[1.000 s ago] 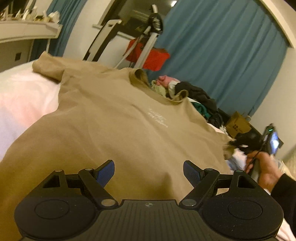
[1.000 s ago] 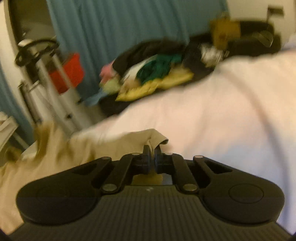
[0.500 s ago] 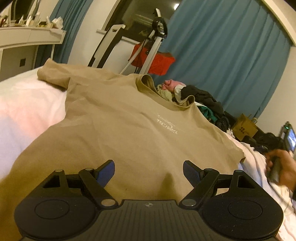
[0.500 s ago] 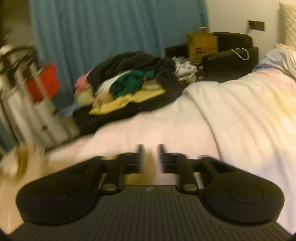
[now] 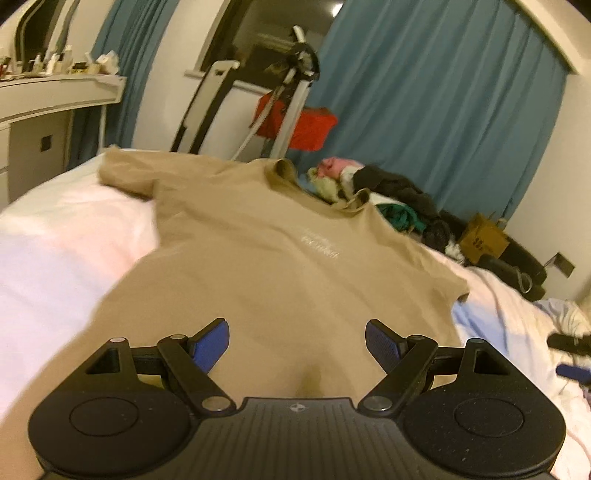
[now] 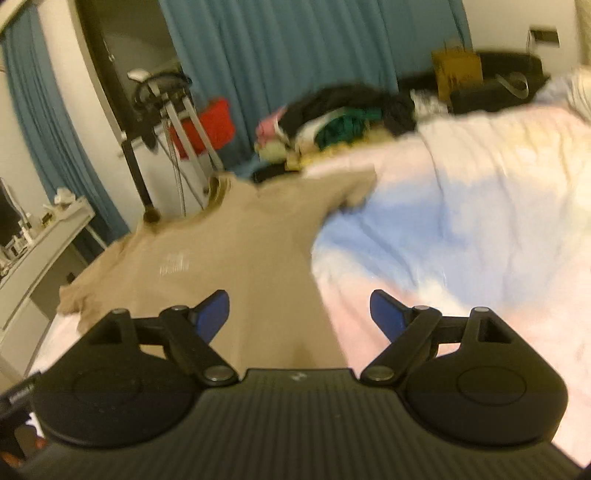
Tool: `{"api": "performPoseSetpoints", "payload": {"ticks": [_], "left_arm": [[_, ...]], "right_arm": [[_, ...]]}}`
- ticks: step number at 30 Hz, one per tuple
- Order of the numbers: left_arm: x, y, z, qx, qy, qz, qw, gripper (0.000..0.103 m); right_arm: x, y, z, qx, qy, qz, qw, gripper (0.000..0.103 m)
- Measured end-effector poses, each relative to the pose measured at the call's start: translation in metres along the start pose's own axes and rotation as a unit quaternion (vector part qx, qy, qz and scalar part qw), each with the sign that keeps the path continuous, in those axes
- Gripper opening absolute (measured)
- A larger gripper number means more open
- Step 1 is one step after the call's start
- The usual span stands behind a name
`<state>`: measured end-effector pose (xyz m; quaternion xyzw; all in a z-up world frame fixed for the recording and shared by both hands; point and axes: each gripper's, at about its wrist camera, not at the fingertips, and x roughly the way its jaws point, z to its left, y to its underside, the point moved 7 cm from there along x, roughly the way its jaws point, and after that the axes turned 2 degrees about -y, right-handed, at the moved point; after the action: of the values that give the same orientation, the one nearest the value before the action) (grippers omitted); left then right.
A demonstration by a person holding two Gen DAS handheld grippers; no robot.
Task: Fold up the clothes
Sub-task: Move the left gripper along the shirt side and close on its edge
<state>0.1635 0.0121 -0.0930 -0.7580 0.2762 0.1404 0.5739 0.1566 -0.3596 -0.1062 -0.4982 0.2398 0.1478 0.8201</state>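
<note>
A white-covered bed in a blue-curtained room is seen carrying a tan T-shirt, spread flat, collar away from both cameras toward a clothes pile, with left tongs and right tongs held wide open, empty, above its hem end.

One tan T-shirt, two grippers (both spread).

Warm, dim indoor lighting. One ceiling light glares at the top of the left wrist view. Fisheye distortion bends the blue curtain and walls at frame edges. Motion blur smears the tan T-shirt and white bedding; right wrist view is softer.
</note>
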Motion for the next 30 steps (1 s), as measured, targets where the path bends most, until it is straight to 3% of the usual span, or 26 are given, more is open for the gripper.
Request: {"api": "performPoseSetpoints", "payload": {"ticks": [5,9,11,16,22,26,27,28,30], "left_arm": [[-0.025,-0.010,0.047,-0.033,-0.064,0.019,0.9972,0.083],[-0.050,-0.016,0.094,-0.067,-0.122,0.018,0.9901,0.083],[-0.059,-0.017,0.114,-0.085,-0.143,0.029,0.9857,0.083],[-0.065,-0.015,0.142,-0.107,-0.164,0.061,0.9786,0.083],[-0.060,0.002,0.143,-0.106,-0.167,0.109,0.9741,0.076],[-0.057,0.015,0.140,-0.106,-0.164,0.142,0.9703,0.074],[-0.056,0.018,0.139,-0.106,-0.164,0.150,0.9692,0.072],[-0.055,0.021,0.138,-0.106,-0.163,0.159,0.9680,0.062],[-0.054,0.027,0.137,-0.106,-0.162,0.175,0.9654,0.046]], "right_arm": [[0.004,0.039,-0.025,0.065,0.003,0.071,0.995,0.085],[0.003,0.069,-0.053,0.152,0.029,0.111,0.982,0.084],[0.003,0.073,-0.057,0.165,0.038,0.118,0.978,0.084],[0.000,0.082,-0.054,0.145,0.061,0.129,0.979,0.084],[-0.002,0.095,-0.066,0.201,0.075,0.156,0.964,0.083],[-0.007,0.106,-0.041,0.161,0.066,0.203,0.963,0.085],[-0.009,0.107,-0.033,0.142,0.063,0.212,0.965,0.083],[-0.010,0.109,-0.028,0.130,0.062,0.220,0.965,0.080],[-0.011,0.115,-0.023,0.114,0.065,0.237,0.963,0.050]]}}
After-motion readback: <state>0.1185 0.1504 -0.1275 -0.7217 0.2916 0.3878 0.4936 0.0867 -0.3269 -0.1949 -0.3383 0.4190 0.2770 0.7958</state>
